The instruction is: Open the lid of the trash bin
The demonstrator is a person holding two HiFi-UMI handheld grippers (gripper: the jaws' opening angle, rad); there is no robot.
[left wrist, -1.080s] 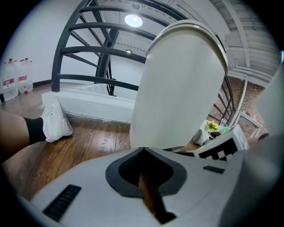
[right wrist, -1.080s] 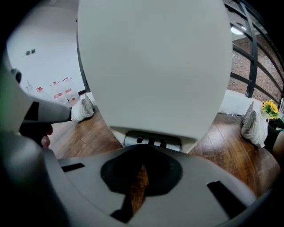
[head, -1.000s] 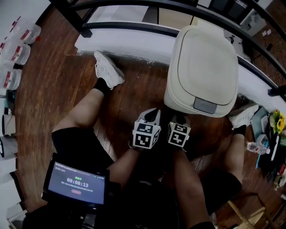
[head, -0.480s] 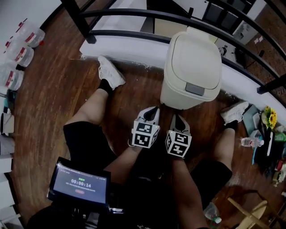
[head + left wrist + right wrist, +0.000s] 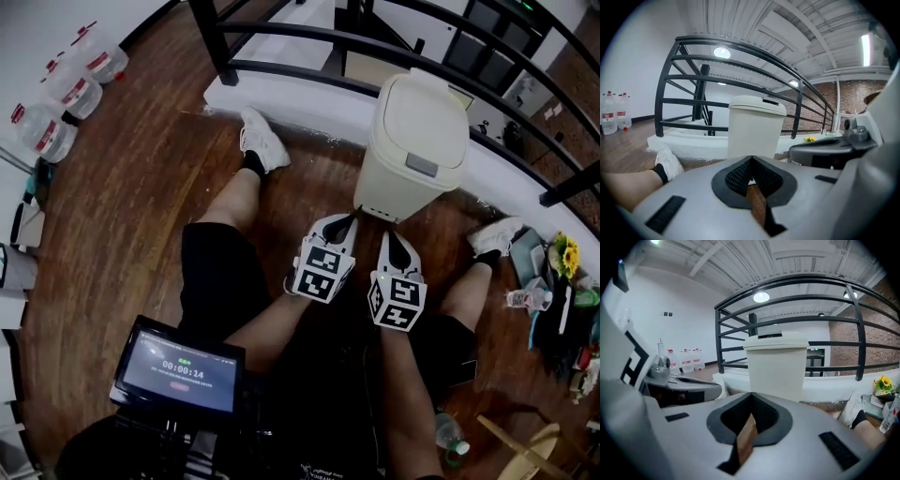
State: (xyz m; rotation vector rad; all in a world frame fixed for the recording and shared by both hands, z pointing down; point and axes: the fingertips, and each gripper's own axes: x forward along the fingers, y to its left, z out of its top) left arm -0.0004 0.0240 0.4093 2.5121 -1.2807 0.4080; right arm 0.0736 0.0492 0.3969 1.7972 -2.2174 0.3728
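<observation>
A cream trash bin stands upright on the wooden floor by the white ledge, its lid down flat. A grey push tab sits at the lid's near edge. My left gripper and right gripper hover side by side just short of the bin's base, both shut with nothing between the jaws. In the left gripper view the bin rises straight ahead beyond the closed left gripper. The right gripper view shows the bin ahead of the closed right gripper.
A black metal railing on a white ledge runs behind the bin. The person's legs and white shoes flank the grippers. Water bottles stand far left, sunflowers and clutter right, a timer screen near bottom left.
The head view has drawn back, so the bin looks smaller and farther. Both grippers stay shut and side by side, now a little short of the bin's base.
</observation>
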